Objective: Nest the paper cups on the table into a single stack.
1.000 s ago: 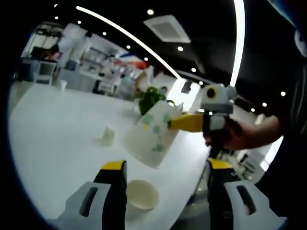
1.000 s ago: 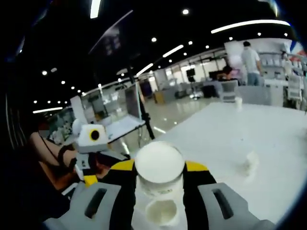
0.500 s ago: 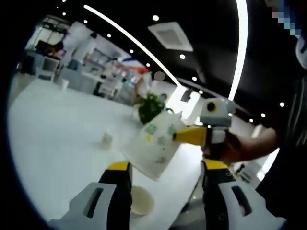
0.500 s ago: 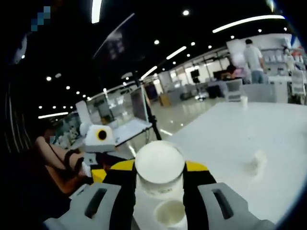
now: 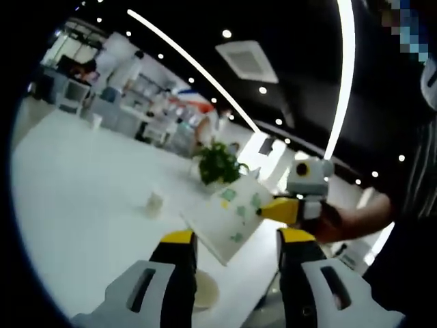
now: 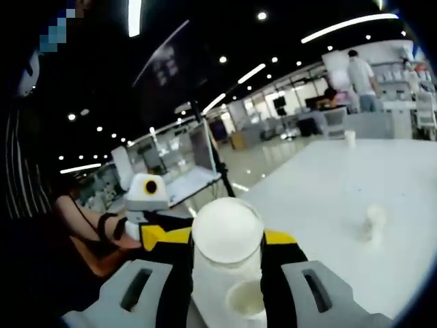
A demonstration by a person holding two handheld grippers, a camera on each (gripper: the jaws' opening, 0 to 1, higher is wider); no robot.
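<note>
Tongs first: my right tongs [image 6: 227, 273] grip a paper cup [image 6: 227, 239] by its side wall, bottom toward the camera, jaws pinched against it. In the left gripper view that same cup [image 5: 232, 216] hangs tilted above the surface [image 5: 75, 198], white with small green and yellow patches printed on it, the right tongs [image 5: 263, 210] holding it near the base end. My left tongs [image 5: 235, 249] stand apart with nothing between them.

Second cup [image 5: 203, 290] sits mouth-up on the surface near its edge, just by my left jaw; in the right gripper view it [image 6: 244, 298] lies right below the held one. Plain white inside, rolled rim.

Handling, as I judge it: very light, thin-walled, easily crushed out of round, and smooth enough to slip. Best held low on the wall with a gentle squeeze, rim left free so it can slide into the other. The standing cup looks likely to tip or skid when touched.

Small white object [image 5: 155, 203] farther out on the surface; too blurred to name.
</note>
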